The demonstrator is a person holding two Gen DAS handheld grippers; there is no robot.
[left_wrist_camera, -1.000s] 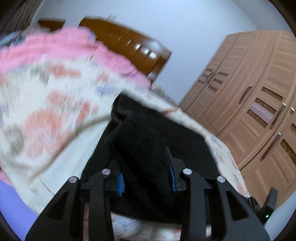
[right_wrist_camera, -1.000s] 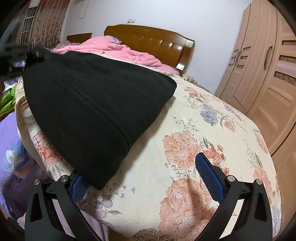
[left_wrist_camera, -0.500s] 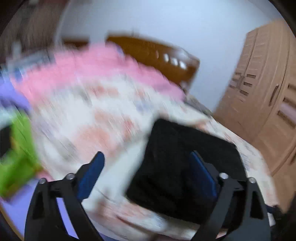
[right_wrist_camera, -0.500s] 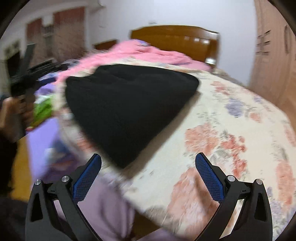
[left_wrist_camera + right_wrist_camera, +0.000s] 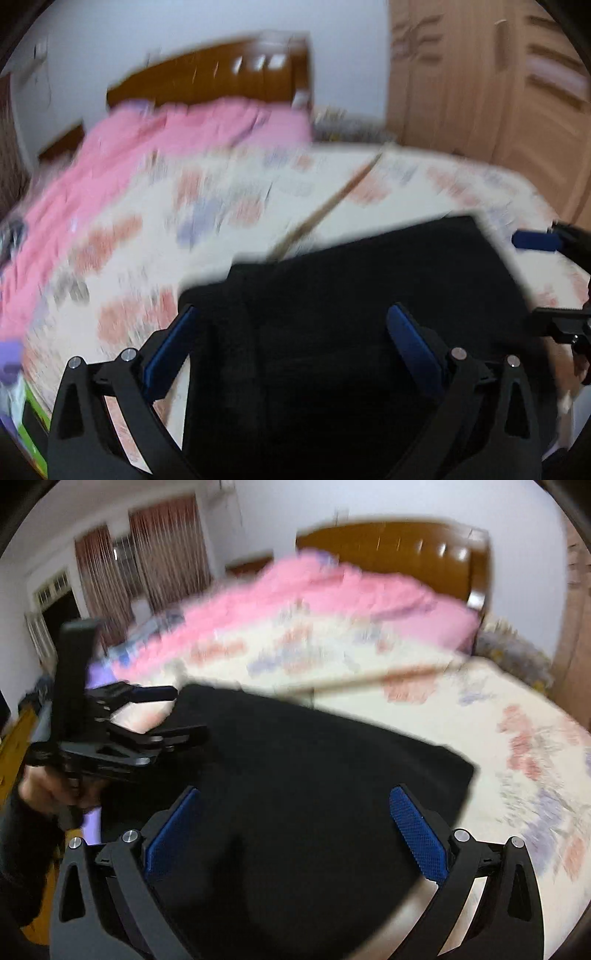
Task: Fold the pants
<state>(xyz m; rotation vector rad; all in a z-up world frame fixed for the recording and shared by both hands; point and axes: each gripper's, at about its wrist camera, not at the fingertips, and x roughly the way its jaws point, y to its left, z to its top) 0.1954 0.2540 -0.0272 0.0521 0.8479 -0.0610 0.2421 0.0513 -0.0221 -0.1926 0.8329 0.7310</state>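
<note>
Where black pants (image 5: 369, 295) lie, floral bedspread (image 5: 221, 206), wooden headboard (image 5: 221, 77).

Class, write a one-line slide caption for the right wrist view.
Both tools open: right tool above folded black pants on the floral bedspread.

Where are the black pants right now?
The black pants lie folded on the floral bedsheet near the bed's foot edge, below both open grippers, with the pink blanket beyond.

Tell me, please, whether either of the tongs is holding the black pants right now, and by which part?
Nothing is held: the left tongs and right tongs both stand open over the folded black pants.
</note>
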